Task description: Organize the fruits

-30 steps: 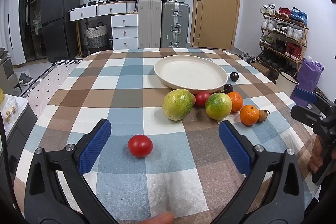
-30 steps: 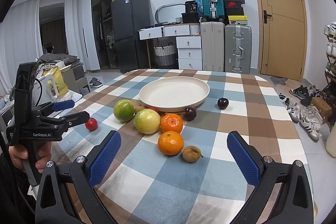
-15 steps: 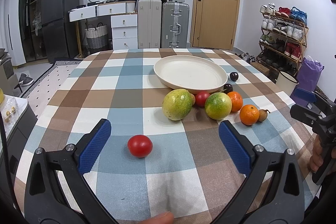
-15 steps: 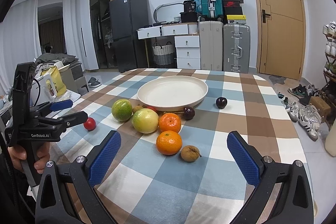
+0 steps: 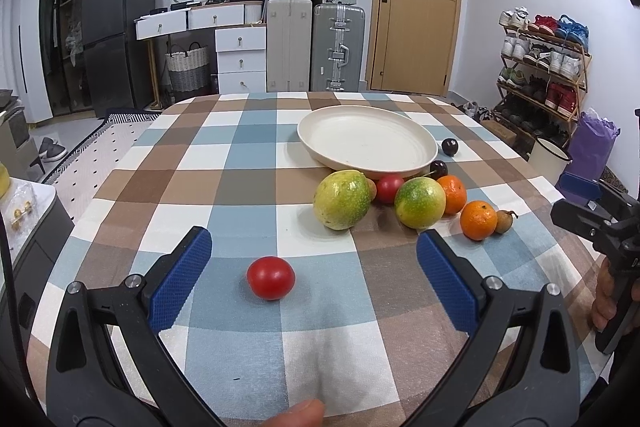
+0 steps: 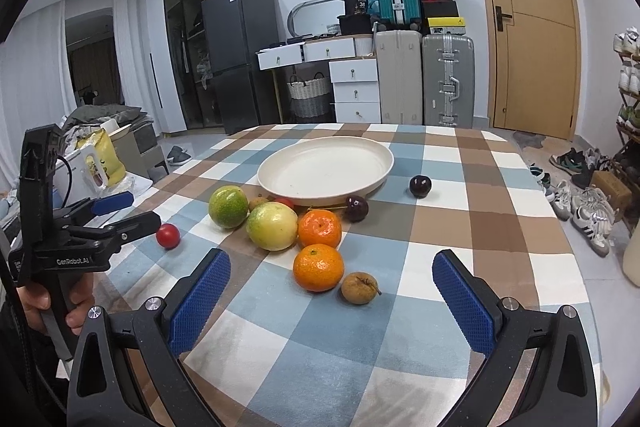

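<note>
Nothing moved, both grippers (fingers spread) unchanged

A small fruit sits mostly hidden behind the green fruit.

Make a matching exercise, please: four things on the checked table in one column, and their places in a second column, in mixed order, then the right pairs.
Things:
1. lone red tomato
2. small brown fruit
3. cream plate
4. lone dark cherry

Places:
A. behind the fruit cluster, nothing in it
B. just ahead of the open left tongs
C. beside the plate, on the door side
D. touching or nearly touching the nearest orange, ahead of the open right tongs

Pairs: 1-B, 2-D, 3-A, 4-C
</note>
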`<action>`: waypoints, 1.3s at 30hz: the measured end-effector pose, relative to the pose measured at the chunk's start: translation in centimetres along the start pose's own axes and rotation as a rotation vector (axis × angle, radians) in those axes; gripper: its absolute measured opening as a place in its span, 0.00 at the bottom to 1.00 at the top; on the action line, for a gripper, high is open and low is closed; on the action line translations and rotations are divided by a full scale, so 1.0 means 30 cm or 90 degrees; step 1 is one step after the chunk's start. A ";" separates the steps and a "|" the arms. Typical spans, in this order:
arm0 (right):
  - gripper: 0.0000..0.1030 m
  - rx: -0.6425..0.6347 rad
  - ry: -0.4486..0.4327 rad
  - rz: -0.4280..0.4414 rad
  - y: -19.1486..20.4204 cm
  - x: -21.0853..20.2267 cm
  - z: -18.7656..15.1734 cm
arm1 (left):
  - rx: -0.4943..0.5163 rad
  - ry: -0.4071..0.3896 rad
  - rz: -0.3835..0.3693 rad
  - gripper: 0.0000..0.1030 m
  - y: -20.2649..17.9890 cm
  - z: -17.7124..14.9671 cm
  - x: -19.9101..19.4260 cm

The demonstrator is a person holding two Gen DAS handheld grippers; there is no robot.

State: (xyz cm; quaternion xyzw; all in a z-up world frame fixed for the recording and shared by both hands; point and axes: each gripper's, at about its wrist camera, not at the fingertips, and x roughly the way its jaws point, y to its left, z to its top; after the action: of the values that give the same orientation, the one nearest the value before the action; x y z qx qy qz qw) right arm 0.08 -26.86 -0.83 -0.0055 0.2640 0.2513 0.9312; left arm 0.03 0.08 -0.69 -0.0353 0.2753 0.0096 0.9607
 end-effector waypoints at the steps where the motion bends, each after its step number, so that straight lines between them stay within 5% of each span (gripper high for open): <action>1: 1.00 0.000 0.001 0.000 -0.001 0.000 0.000 | 0.000 0.000 0.000 0.99 0.000 0.001 -0.001; 8: 1.00 0.014 0.023 0.001 -0.012 0.023 0.001 | -0.002 0.004 -0.003 0.99 0.022 0.017 -0.009; 32: 0.99 0.028 0.144 -0.010 -0.068 0.171 0.036 | -0.005 0.134 0.042 0.99 0.086 0.011 0.103; 39: 0.88 0.020 0.192 -0.021 -0.079 0.232 0.014 | 0.027 0.172 0.057 0.99 0.106 -0.005 0.138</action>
State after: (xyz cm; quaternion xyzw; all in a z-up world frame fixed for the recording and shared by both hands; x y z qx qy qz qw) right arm 6.52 -25.63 -4.21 -0.0327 0.4048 0.2279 0.8850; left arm 3.34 3.23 -3.20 -0.0037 0.4038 0.0421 0.9139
